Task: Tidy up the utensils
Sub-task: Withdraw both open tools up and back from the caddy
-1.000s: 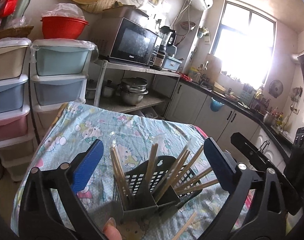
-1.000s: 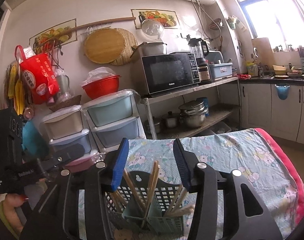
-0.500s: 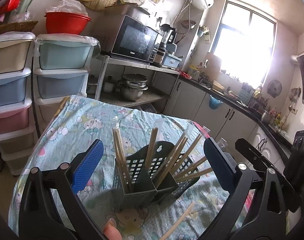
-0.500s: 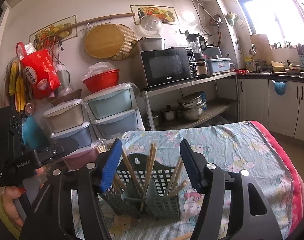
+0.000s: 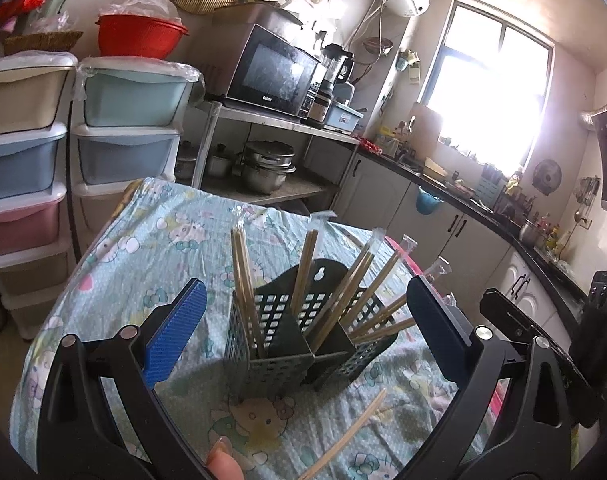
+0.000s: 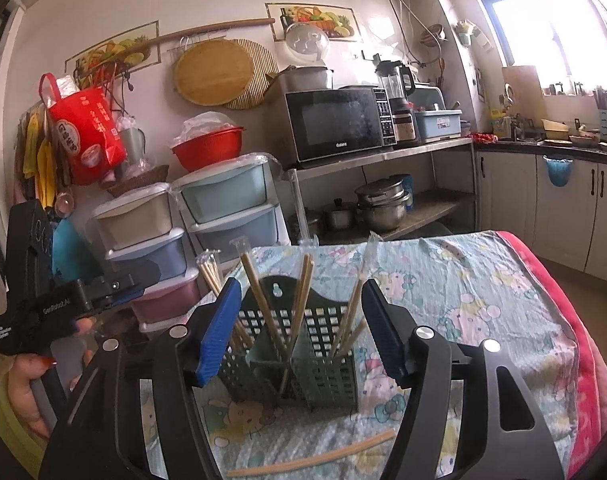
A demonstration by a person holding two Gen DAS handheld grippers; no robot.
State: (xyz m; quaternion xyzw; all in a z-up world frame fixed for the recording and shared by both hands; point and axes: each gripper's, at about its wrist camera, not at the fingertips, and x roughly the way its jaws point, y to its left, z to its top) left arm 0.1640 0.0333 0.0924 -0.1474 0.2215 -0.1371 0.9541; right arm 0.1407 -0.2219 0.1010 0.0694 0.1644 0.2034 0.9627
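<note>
The dark slotted chopstick holder is framed beyond the right gripper, whose empty jaws have just been opening; a loose chopstick pair lies nearer.

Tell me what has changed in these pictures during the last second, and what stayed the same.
Both tools have drawn back from the holder, which now looks farther off in each view. The right tool has just been opening; nothing is between its pads. A loose chopstick pair on the cloth has come into view in front of the holder. The left tool stayed wide open and empty; the chopsticks stayed in the holder.
</note>
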